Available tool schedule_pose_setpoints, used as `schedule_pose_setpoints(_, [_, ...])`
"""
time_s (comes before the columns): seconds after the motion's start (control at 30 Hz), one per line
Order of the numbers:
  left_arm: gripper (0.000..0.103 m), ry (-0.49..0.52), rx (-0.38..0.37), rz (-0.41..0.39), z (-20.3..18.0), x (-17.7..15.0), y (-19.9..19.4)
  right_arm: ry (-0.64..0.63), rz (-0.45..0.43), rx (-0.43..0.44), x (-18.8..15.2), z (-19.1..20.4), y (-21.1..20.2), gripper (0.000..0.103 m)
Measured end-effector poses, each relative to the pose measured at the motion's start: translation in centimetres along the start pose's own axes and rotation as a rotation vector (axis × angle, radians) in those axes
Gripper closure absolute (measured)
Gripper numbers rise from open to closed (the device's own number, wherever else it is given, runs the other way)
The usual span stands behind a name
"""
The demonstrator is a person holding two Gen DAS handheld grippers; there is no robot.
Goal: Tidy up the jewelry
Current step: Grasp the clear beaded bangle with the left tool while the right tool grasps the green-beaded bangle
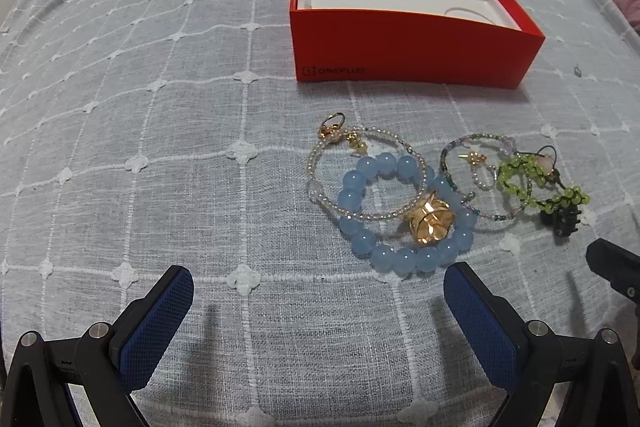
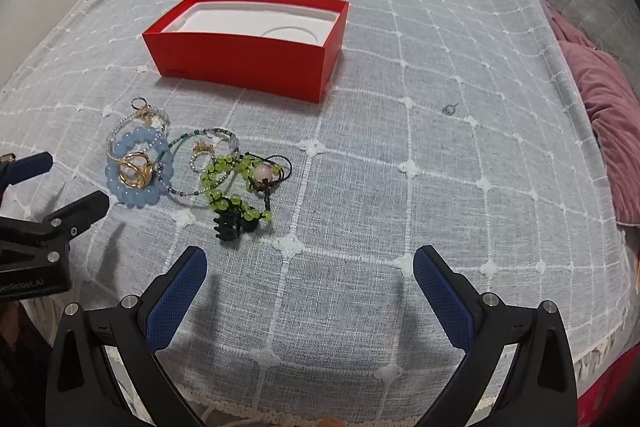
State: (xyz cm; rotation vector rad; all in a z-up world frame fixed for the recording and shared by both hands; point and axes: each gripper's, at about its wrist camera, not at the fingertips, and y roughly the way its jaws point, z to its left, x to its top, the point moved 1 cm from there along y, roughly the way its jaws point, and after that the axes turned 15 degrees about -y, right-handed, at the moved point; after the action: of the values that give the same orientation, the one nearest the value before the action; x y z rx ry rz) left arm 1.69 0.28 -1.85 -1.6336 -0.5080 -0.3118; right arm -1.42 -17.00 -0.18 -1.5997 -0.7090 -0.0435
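Both the left gripper and right gripper are hovering with jaws apart over the grey checked bedspread, its near edge bare; the open red cardboard box is sitting toward the far edge, showing only its white moulded insert.

I see a red box with white lining, a pale blue bead bracelet, green beads, and a grey cloth with a white grid.

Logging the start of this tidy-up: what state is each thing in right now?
Red box: lid off, white tray inside holds no jewelry.
Blue bead bracelet: on the cloth, gold ring resting on it.
Green bead bracelet: on the cloth, tangled with cords.
Left gripper: open, holding nothing.
Right gripper: open, holding nothing.
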Motion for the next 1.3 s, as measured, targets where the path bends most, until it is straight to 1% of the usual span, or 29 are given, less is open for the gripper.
schedule_pose_setpoints(0.07, [0.0,-0.016,-0.018,0.011,0.4,0.3,0.2,0.0,-0.01,0.027,0.2,-0.2,-0.1,0.0])
schedule_pose_setpoints(0.17, [0.001,-0.037,-0.041,0.015,0.9,0.6,0.3,-0.01,-0.021,0.041,0.5,-0.3,-0.2,0.0])
schedule_pose_setpoints(0.3, [0.001,-0.051,-0.09,0.019,1.3,1.3,0.3,-0.03,-0.04,0.105,1.3,0.1,-0.2,0.0])
schedule_pose_setpoints(0.4, [0.002,-0.057,-0.147,0.021,1.5,2.0,0.4,-0.065,-0.061,0.105,1.7,0.6,-0.2,0.001])
schedule_pose_setpoints(0.47, [0.006,-0.054,-0.17,0.021,1.5,2.4,0.7,-0.079,-0.063,0.113,2.1,0.9,0.0,0.001])
schedule_pose_setpoints(0.57, [0.009,-0.048,-0.193,0.029,1.0,2.9,1.2,-0.077,-0.059,0.115,2.4,0.9,0.5,0.001])
schedule_pose_setpoints(0.7, [0.012,-0.024,-0.21,0.038,-0.5,3.3,1.9,-0.09,-0.073,0.108,2.6,0.7,0.4,0.001])
schedule_pose_setpoints(0.83, [0.015,0.014,-0.21,0.052,-2.1,3.7,2.6,-0.102,-0.078,0.105,2.5,0.5,0.1,0.001])
schedule_pose_setpoints(0.9, [0.017,0.024,-0.187,0.066,-2.5,3.7,3.3,-0.1,-0.076,0.112,2.5,0.3,0.1,0.001])
schedule_pose_setpoints(1.03, [0.024,0.026,-0.151,0.063,-2.9,3.7,4.0,-0.096,-0.066,0.12,2.3,0.1,0.3,0.001])
schedule_pose_setpoints(1.1, [0.029,0.026,-0.148,0.057,-3.0,3.7,3.8,-0.095,-0.065,0.123,2.2,0.1,0.3,0.001])
schedule_pose_setpoints(1.17, [0.04,0.03,-0.142,0.052,-2.8,3.7,3.8,-0.097,-0.068,0.126,2.2,0.1,0.3,0.001])
schedule_pose_setpoints(1.23, [0.043,0.033,-0.139,0.055,-2.4,3.7,3.7,-0.101,-0.074,0.129,2.3,0.2,0.2,0.001])
schedule_pose_setpoints(1.3, [0.049,0.033,-0.136,0.053,-2.2,3.8,3.7,-0.108,-0.087,0.138,2.4,0.3,0.0,0.001])
